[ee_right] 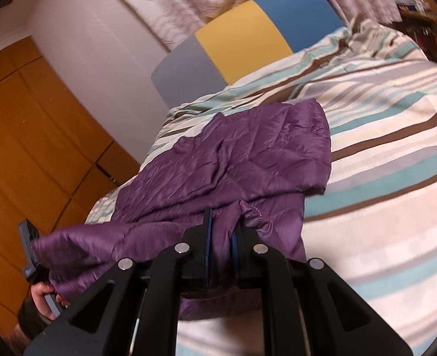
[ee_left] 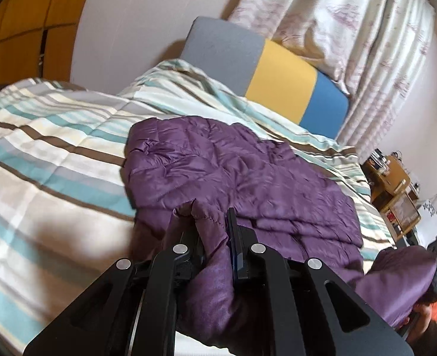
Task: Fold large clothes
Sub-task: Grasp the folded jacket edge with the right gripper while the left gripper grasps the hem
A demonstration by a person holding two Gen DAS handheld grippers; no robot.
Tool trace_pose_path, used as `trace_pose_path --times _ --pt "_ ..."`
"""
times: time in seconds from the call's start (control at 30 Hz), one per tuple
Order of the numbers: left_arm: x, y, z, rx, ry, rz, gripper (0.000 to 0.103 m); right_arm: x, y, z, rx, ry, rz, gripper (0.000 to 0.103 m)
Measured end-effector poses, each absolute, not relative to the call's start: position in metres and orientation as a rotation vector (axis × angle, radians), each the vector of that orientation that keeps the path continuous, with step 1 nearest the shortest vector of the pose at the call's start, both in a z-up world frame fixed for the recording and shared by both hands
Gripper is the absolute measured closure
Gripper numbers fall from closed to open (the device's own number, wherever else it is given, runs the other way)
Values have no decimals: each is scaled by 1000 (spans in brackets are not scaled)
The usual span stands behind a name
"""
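Your left gripper point(ee_left: 212, 222) and right gripper point(ee_right: 222, 222) each have their fingers clamped on the purple jacket's point(ee_left: 233, 172) near edge above the bed point(ee_left: 55, 148).

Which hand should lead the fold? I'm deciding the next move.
Neither clearly: the left gripper and right gripper are each shut on the purple jacket's near edge, so probably both together.

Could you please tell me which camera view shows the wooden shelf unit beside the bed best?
The left wrist view: the cluttered wooden shelf unit stands in plain sight at the right, past the striped bedspread. The right wrist view catches only a blurred corner of it.
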State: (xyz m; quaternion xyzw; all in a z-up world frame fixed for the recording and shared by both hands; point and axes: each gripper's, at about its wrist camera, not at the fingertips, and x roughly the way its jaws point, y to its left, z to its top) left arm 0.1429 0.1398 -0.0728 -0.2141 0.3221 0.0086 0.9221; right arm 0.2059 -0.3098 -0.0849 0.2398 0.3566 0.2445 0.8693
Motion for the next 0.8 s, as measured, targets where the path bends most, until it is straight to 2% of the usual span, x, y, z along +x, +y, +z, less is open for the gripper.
trace_pose_path --times 0.23,0.3,0.33,0.37,0.4,0.43,0.47,0.5,0.57,0.67,0.8 --pt "189 151 -96 -473 720 36 91 251 -312 -118 615 785 444 93" --pt "192 155 -98 -482 717 34 82 256 -311 -124 622 793 423 93" --pt "192 156 -99 -489 711 34 73 259 -312 -128 627 794 407 91" --pt "191 158 -98 -499 702 38 57 260 -313 -129 632 792 397 89" --pt "186 163 -97 -524 675 42 41 262 -313 -130 636 788 394 82" --pt "184 166 -97 -539 654 39 34 263 -314 -130 636 783 392 72" --pt "177 170 -95 -563 609 47 23 262 -316 -129 634 769 385 60" --pt "172 173 -94 -561 581 78 9 261 -317 -128 637 755 383 53" --pt "161 177 -90 -538 523 137 7 259 -324 -123 655 706 361 17" --pt "151 184 -97 -542 523 129 7 250 -334 -120 664 666 335 13" --pt "150 176 -122 -508 631 95 7 243 -332 -134 625 759 333 10"
